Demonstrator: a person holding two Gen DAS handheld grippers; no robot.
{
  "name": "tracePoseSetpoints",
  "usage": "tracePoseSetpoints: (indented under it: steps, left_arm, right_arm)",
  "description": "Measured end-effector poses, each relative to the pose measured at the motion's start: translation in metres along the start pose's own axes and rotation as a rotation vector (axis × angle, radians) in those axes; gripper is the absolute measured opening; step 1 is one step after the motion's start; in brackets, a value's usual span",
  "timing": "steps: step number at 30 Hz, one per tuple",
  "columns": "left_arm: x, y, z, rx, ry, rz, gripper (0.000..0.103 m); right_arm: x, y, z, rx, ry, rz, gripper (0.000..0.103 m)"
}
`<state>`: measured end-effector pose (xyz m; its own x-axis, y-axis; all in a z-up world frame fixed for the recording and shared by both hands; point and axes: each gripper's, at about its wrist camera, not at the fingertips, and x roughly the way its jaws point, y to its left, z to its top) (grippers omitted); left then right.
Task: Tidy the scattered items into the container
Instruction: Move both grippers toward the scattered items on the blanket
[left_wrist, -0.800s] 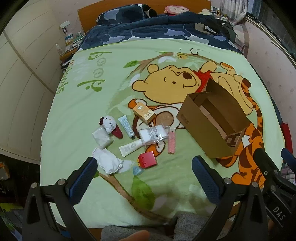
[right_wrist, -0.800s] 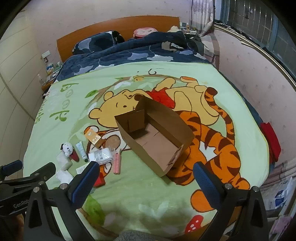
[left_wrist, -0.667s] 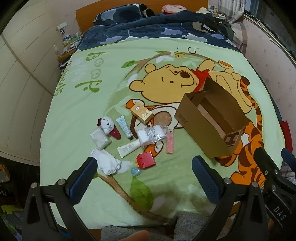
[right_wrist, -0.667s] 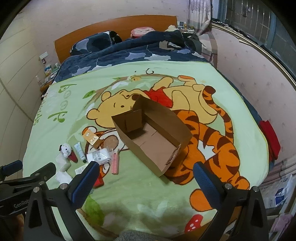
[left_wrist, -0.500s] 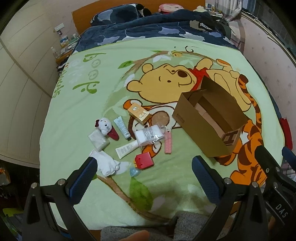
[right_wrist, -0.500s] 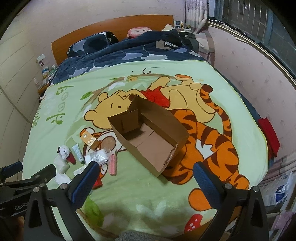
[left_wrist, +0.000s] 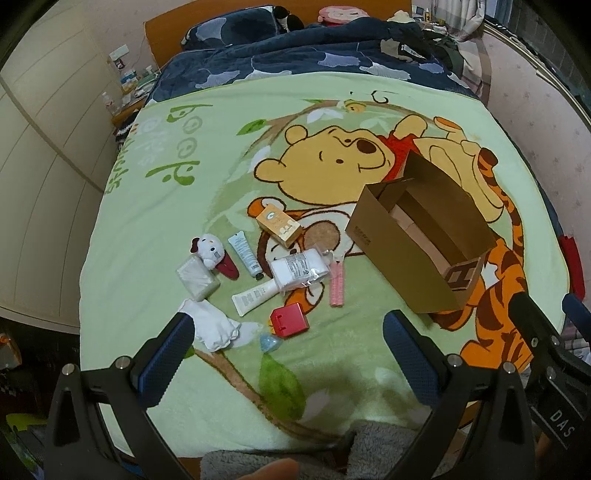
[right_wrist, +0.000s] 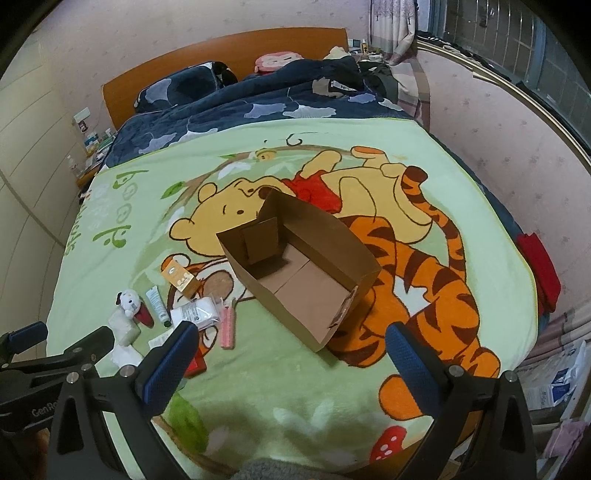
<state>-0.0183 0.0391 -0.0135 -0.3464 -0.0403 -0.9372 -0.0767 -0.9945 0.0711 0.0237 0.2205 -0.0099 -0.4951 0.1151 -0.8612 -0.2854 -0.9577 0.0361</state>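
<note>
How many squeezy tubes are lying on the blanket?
2. A pale blue tube lies beside the plush toy. A white tube lies below it, its end tucked under the clear packet. More might be hidden under things.

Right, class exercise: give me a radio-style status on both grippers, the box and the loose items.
Both hand-held grippers open, empty, above the blanket. Cardboard box empty. Items scattered beside it. Nothing in the way.

Home bedroom: cartoon blanket (left_wrist: 155, 229) on bed, wooden headboard (right_wrist: 221, 51), pillow (right_wrist: 177, 86).
</note>
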Motion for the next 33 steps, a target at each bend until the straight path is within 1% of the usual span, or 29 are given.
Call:
tracePoseSetpoints:
  steps: [4, 8, 11, 12, 15, 18, 20, 22, 26, 30, 33]
  left_arm:
    - [0.001, 0.01, -0.003, -0.016, 0.004, 0.003, 0.103]
    - [0.005, 0.028, -0.012, -0.05, 0.018, 0.008, 0.103]
    - [0.008, 0.047, -0.021, -0.09, 0.018, 0.054, 0.103]
    - [0.01, 0.054, -0.025, -0.103, 0.022, 0.056, 0.103]
    - [0.02, 0.073, -0.034, -0.144, 0.065, 0.055, 0.103]
    - [0.035, 0.098, -0.049, -0.215, 0.139, 0.037, 0.103]
    - [0.04, 0.114, -0.06, -0.26, 0.152, 0.031, 0.103]
    - [0.043, 0.125, -0.068, -0.283, 0.161, 0.04, 0.102]
    - [0.046, 0.151, -0.08, -0.332, 0.166, 0.035, 0.102]
    - [0.053, 0.166, -0.087, -0.351, 0.182, 0.027, 0.102]
    - [0.062, 0.171, -0.092, -0.357, 0.196, 0.021, 0.102]
  right_arm:
    - [0.0, 0.007, -0.002, -0.01, 0.003, 0.008, 0.103]
    - [0.004, 0.019, -0.007, -0.033, 0.023, 0.027, 0.103]
    - [0.008, 0.031, -0.013, -0.059, 0.043, 0.058, 0.103]
    - [0.009, 0.035, -0.015, -0.068, 0.049, 0.069, 0.103]
    - [0.012, 0.05, -0.022, -0.095, 0.062, 0.084, 0.103]
    - [0.013, 0.059, -0.029, -0.099, 0.054, 0.119, 0.103]
    - [0.012, 0.066, -0.032, -0.096, 0.03, 0.133, 0.103]
    - [0.015, 0.074, -0.035, -0.106, 0.023, 0.139, 0.103]
    - [0.023, 0.09, -0.044, -0.115, 0.039, 0.16, 0.103]
    - [0.034, 0.108, -0.055, -0.149, 0.062, 0.188, 0.103]
    - [0.037, 0.121, -0.062, -0.18, 0.047, 0.215, 0.103]
